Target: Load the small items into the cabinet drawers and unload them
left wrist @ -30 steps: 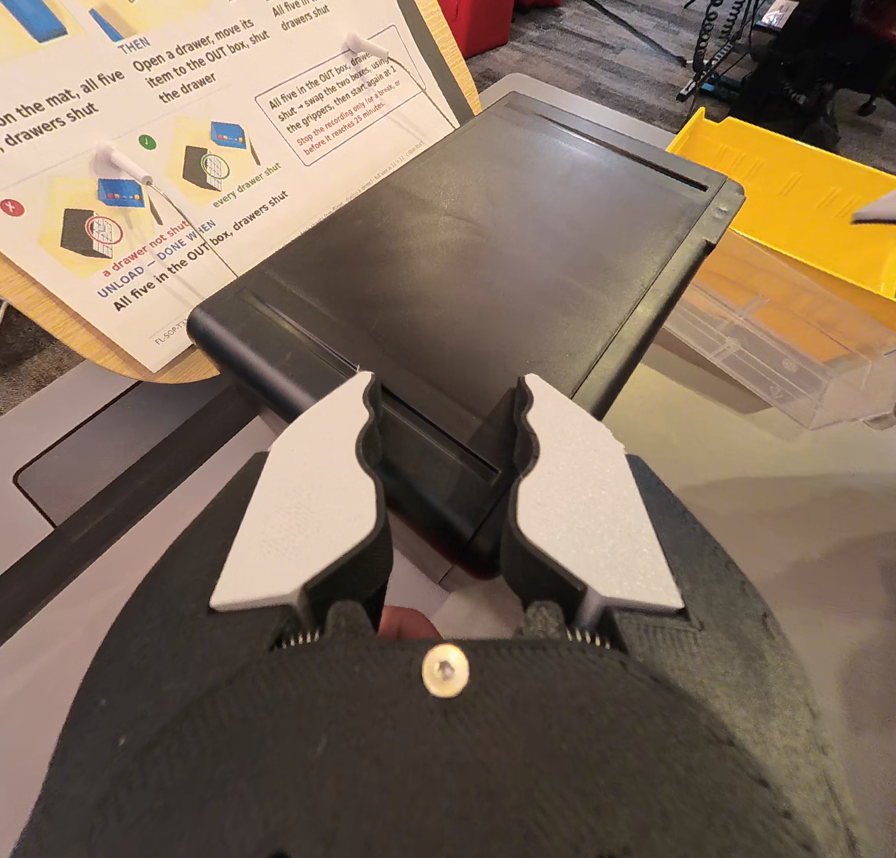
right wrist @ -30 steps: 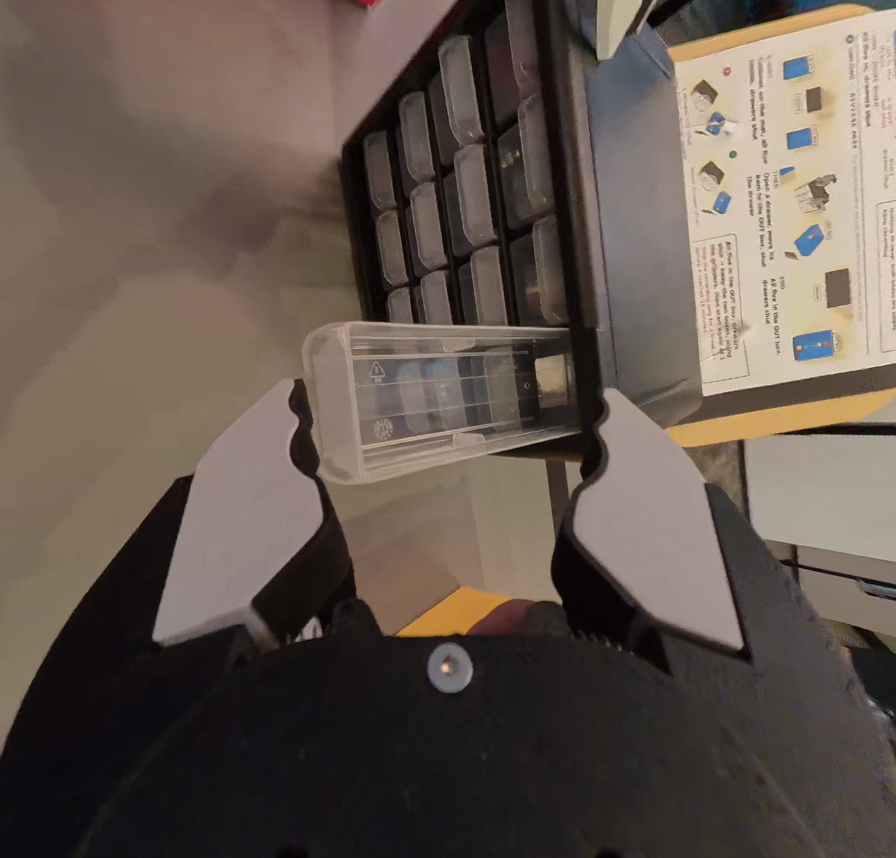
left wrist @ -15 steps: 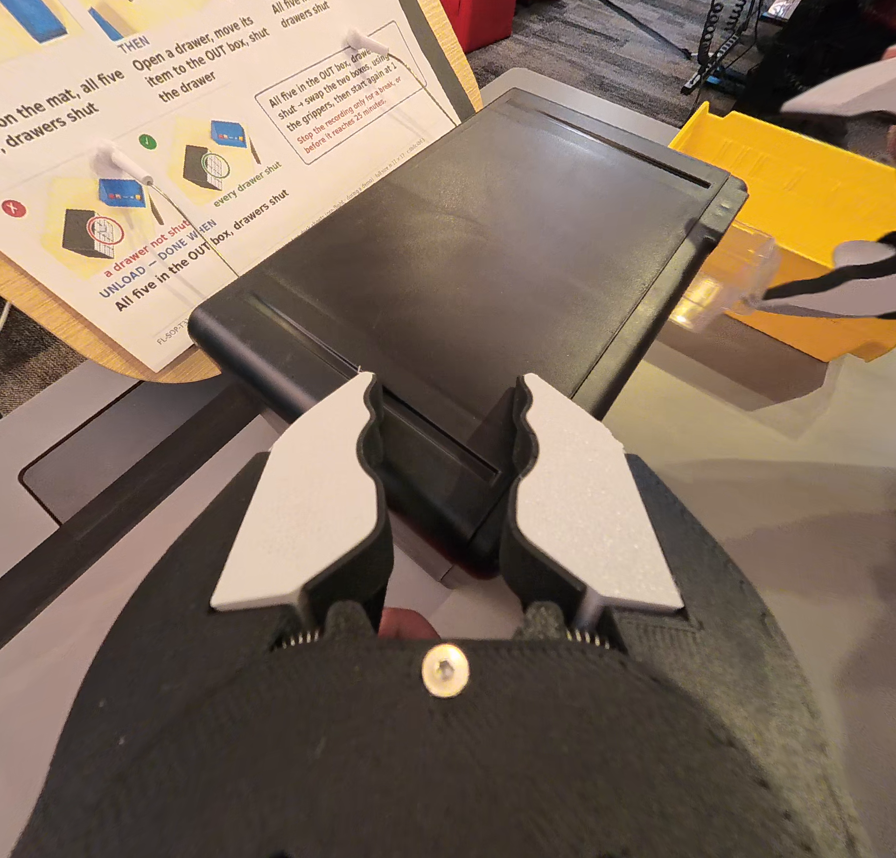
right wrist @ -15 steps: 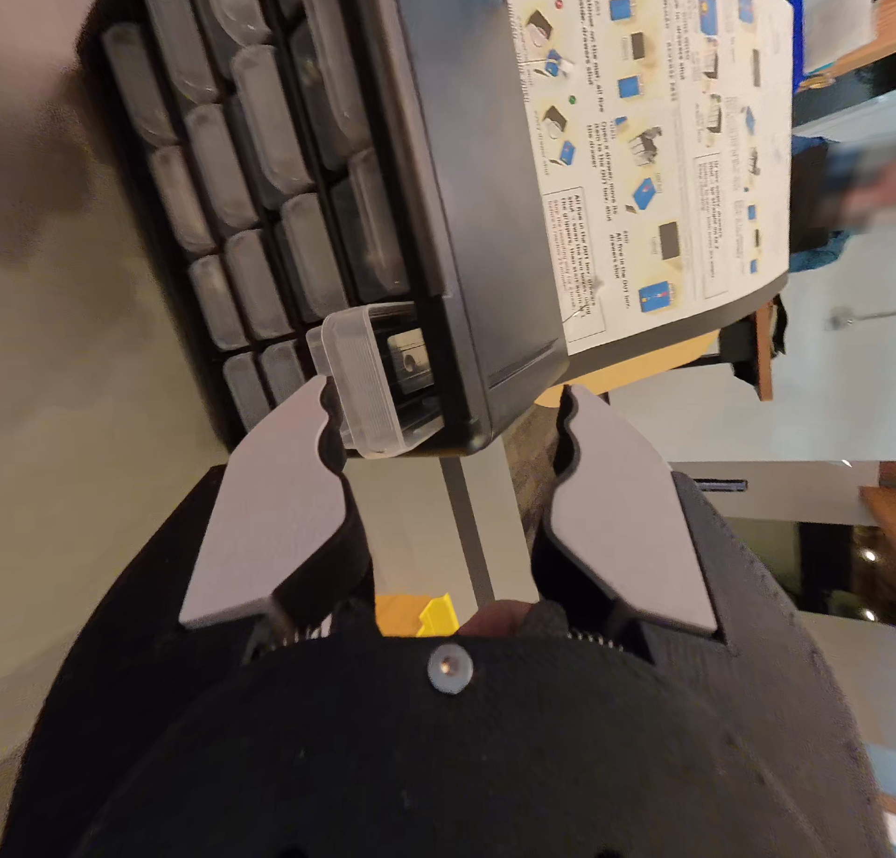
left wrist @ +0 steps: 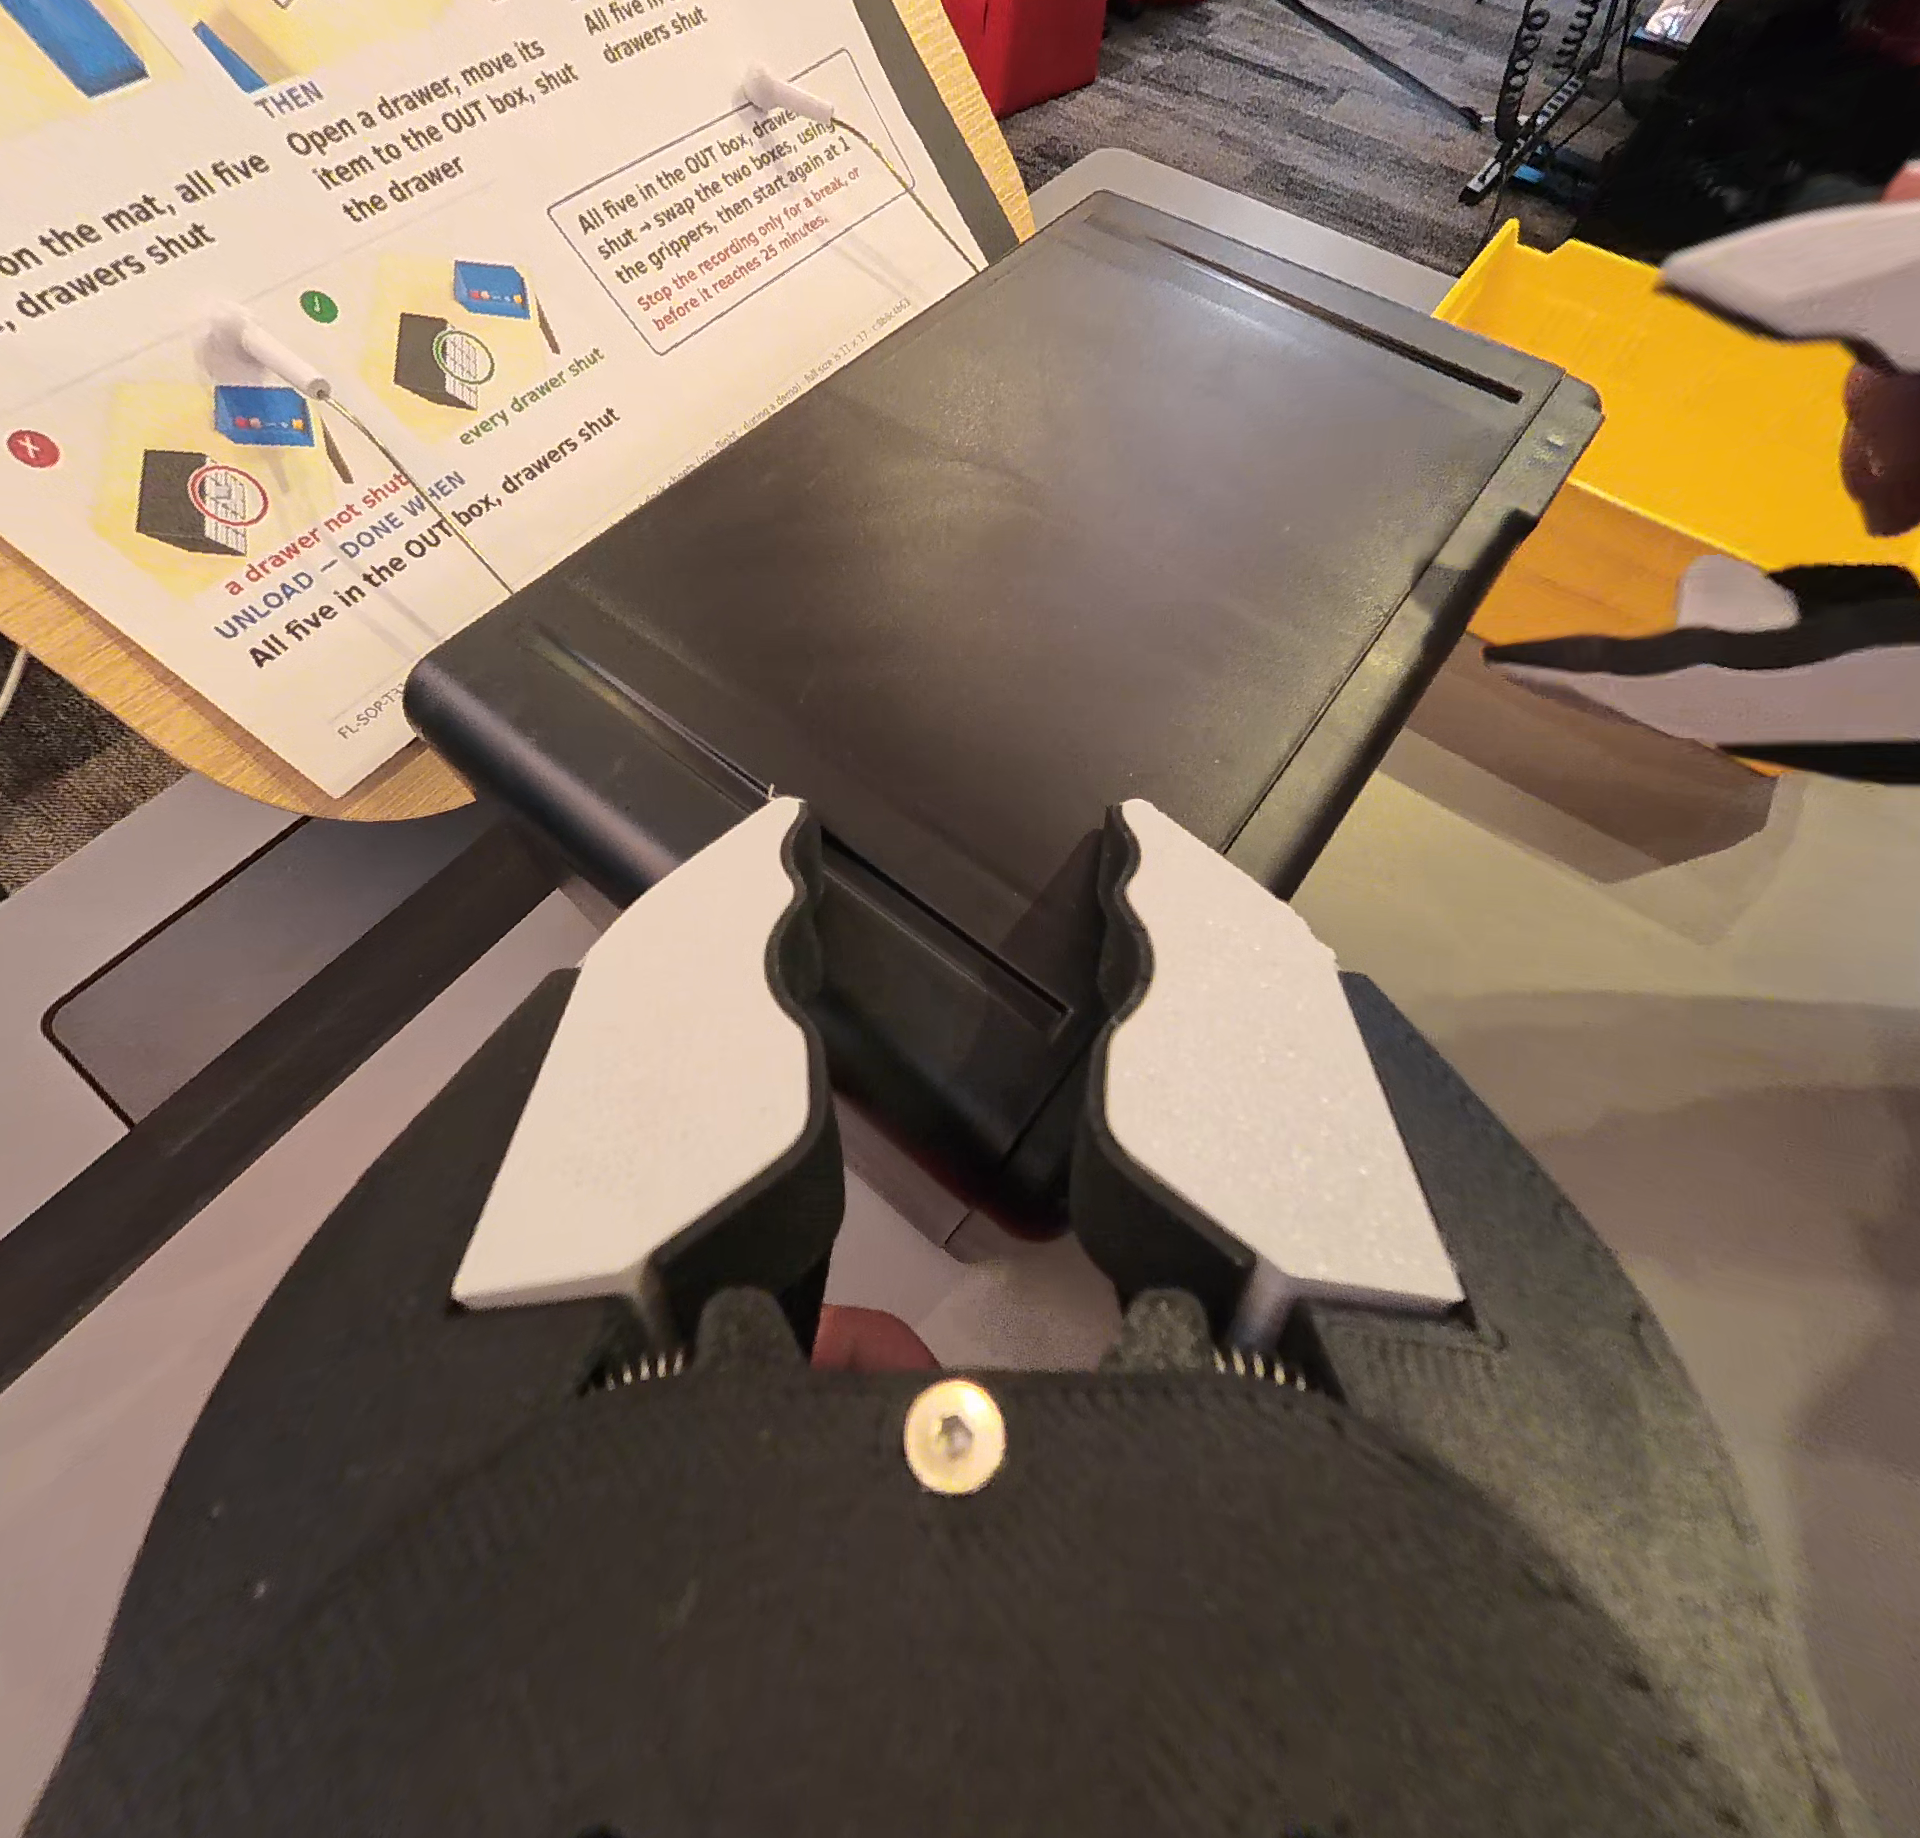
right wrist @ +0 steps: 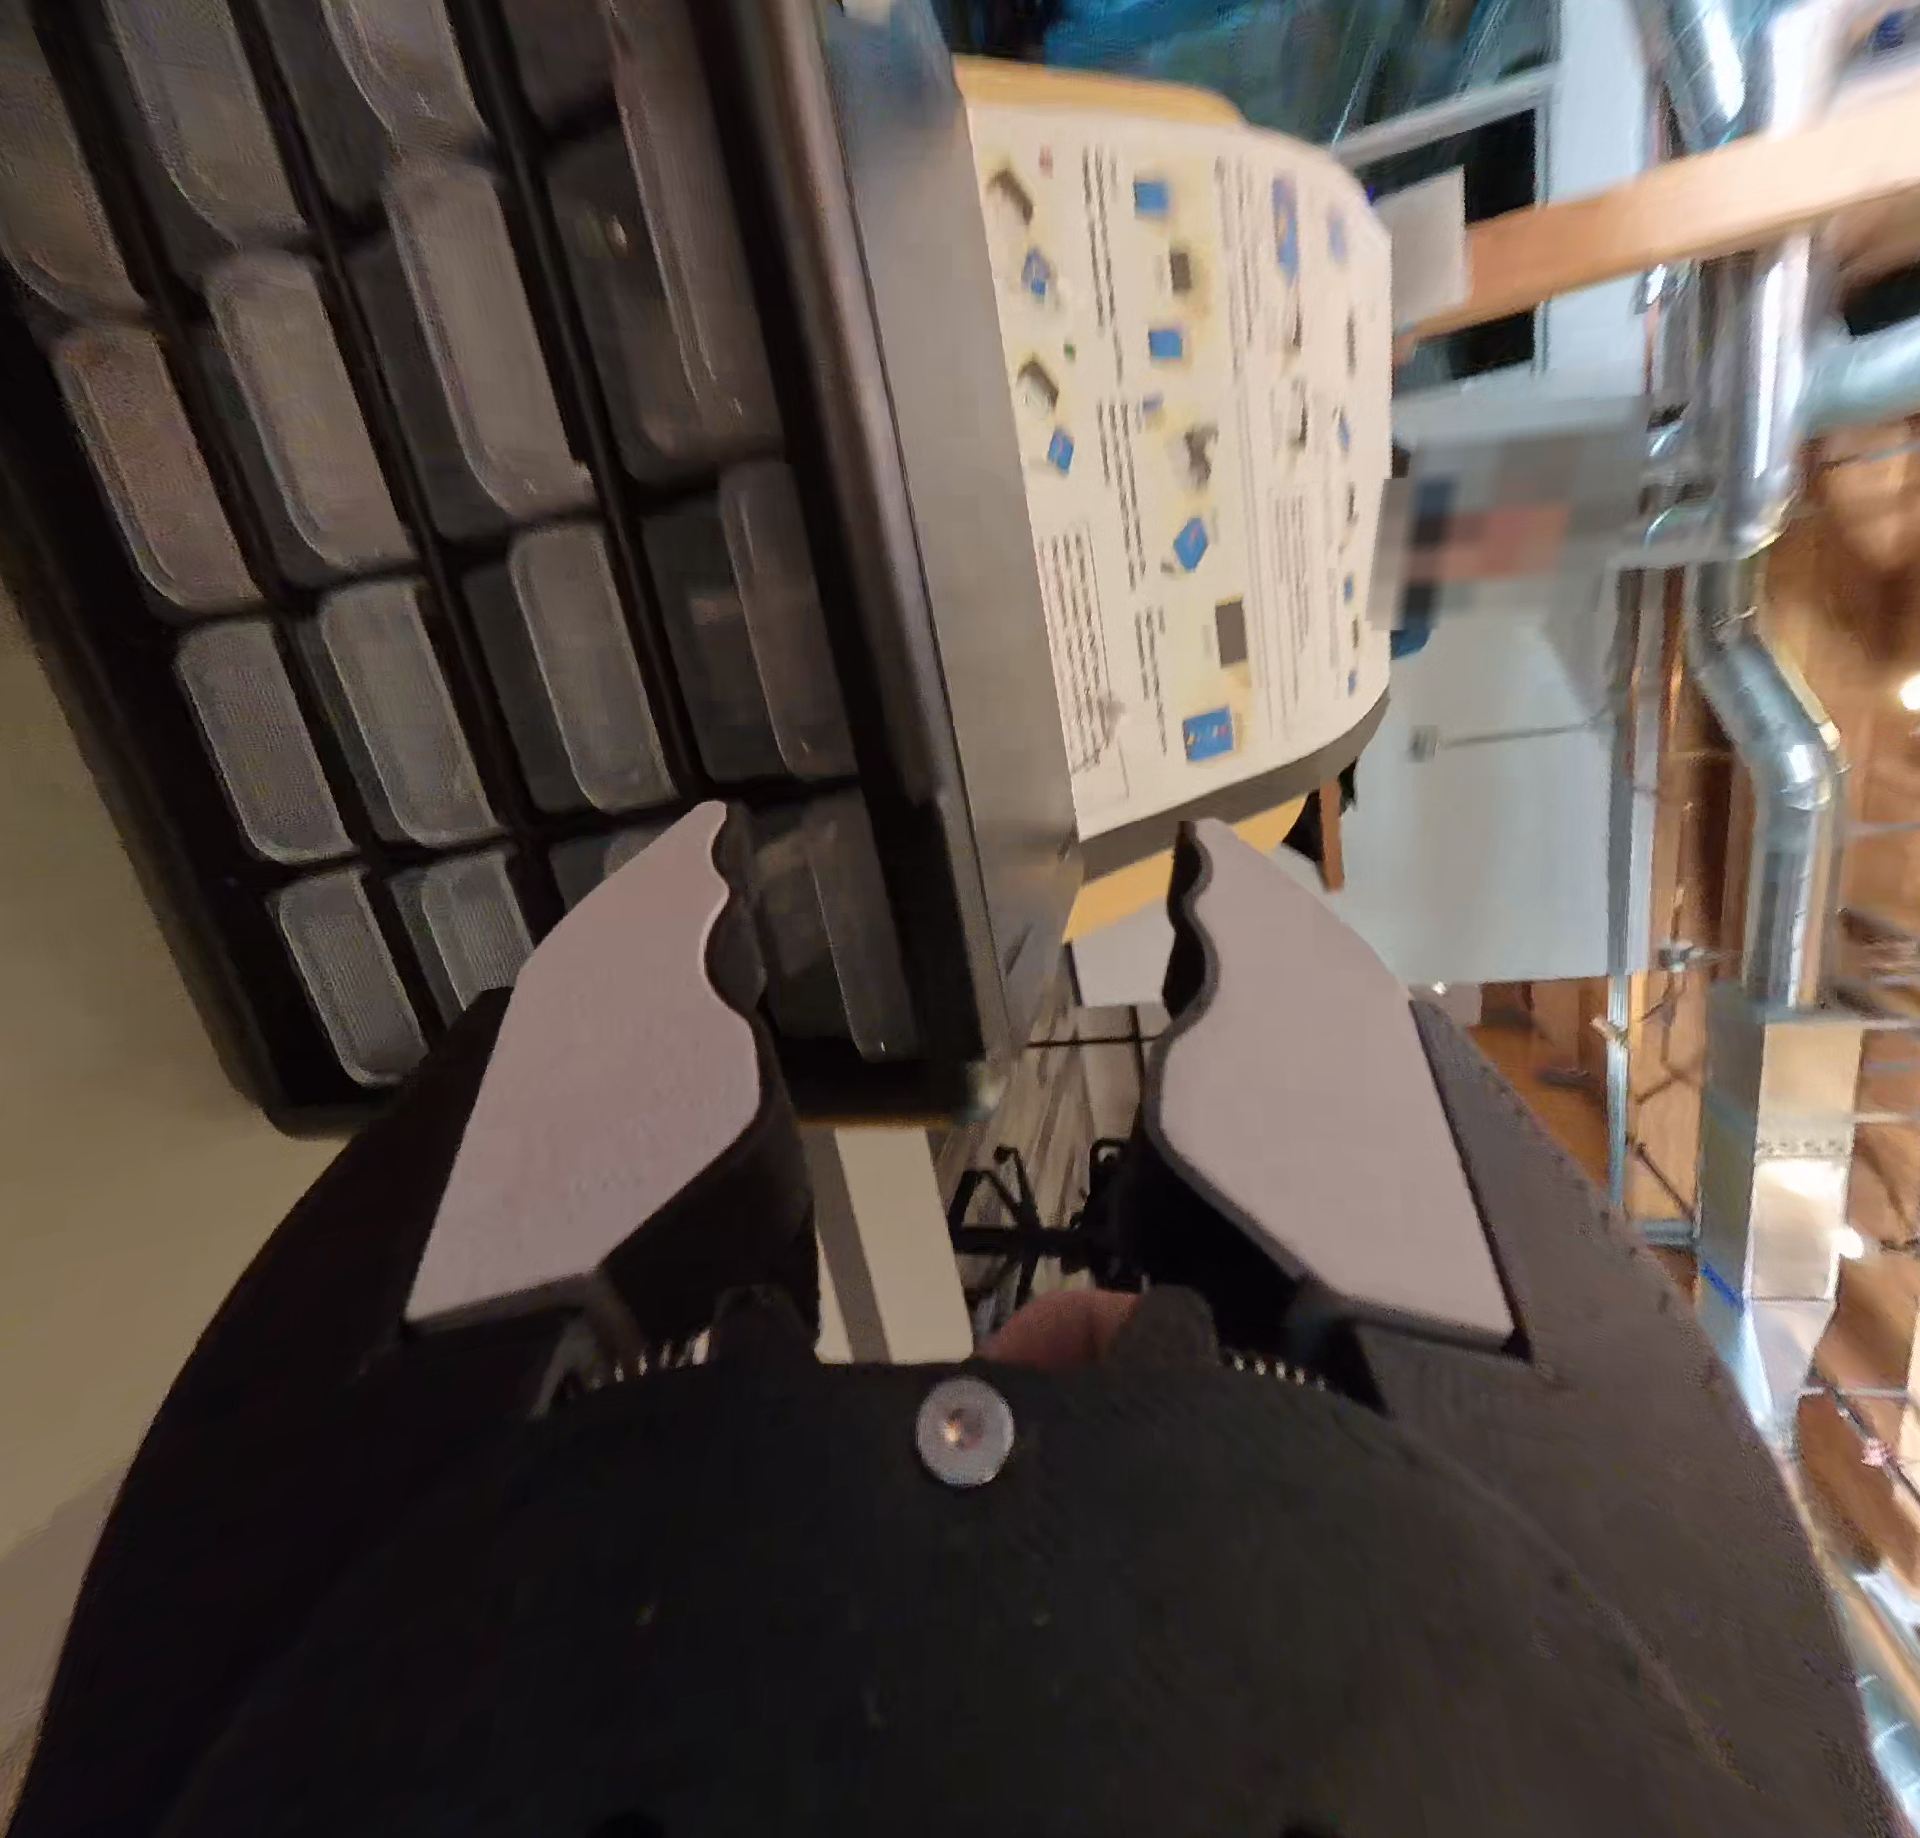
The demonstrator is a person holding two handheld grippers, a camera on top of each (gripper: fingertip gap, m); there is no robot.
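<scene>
The black cabinet (left wrist: 1039, 541) lies under my left gripper (left wrist: 958, 822), whose jaws stand half closed around the cabinet's near corner. In the right wrist view the cabinet front (right wrist: 883, 541) shows rows of clear drawers, all pushed in. My right gripper (right wrist: 956, 853) is open and empty. Its left fingertip (right wrist: 686, 874) rests against the front of the end drawer (right wrist: 831, 915) by the cabinet's corner. The right gripper also shows in the left wrist view (left wrist: 1621, 469), open, at the cabinet's front right. No small items are visible.
A yellow bin (left wrist: 1662, 386) stands beyond the cabinet's front on the grey mat (left wrist: 1558, 1009). An instruction sheet on a wooden board (left wrist: 416, 230) leans behind the cabinet; it also shows in the right wrist view (right wrist: 1195, 438). Red bins (left wrist: 1018, 12) stand on the floor. There is about 15 centimeters between the tips of the two grippers.
My right gripper has pushed the pulled-out clear drawer back into the cabinet until it sits in line with the others. The left gripper has not moved.
</scene>
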